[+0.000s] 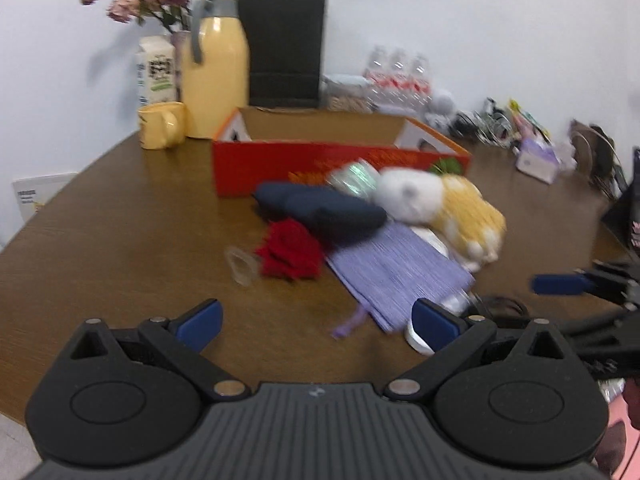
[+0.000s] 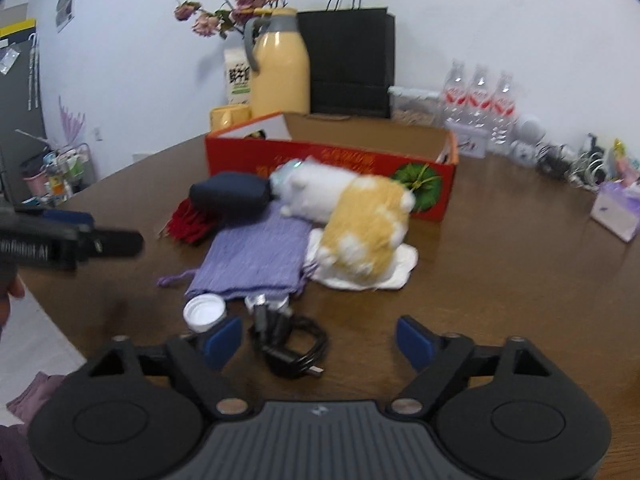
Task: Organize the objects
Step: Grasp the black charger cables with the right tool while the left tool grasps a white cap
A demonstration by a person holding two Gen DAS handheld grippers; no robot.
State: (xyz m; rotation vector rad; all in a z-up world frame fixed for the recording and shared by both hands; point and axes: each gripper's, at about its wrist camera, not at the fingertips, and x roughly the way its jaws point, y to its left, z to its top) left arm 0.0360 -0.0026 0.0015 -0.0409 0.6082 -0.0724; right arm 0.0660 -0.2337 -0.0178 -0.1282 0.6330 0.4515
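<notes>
Ahead of the left hand-held gripper (image 1: 316,322), jaws wide and empty, a purple pouch (image 1: 394,270), rose (image 1: 290,250) and plush (image 1: 440,208) lie before the red box (image 1: 320,160). Between the wide-spread fingers of the right hand-held gripper (image 2: 320,340) sits a black cable (image 2: 290,344) on the surface (image 2: 500,260).

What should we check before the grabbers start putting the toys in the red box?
1. Left gripper open, holding nothing: ok.
2. Right gripper open, holding nothing: ok.
3. Red box open on top: ok.
4. Box has room inside: cannot tell, its floor is hidden.
5. Plush toy free to lift: ok, it lies on top of the pile.
6. Black cable clear of the right gripper: not ok, it lies between the fingers.
</notes>
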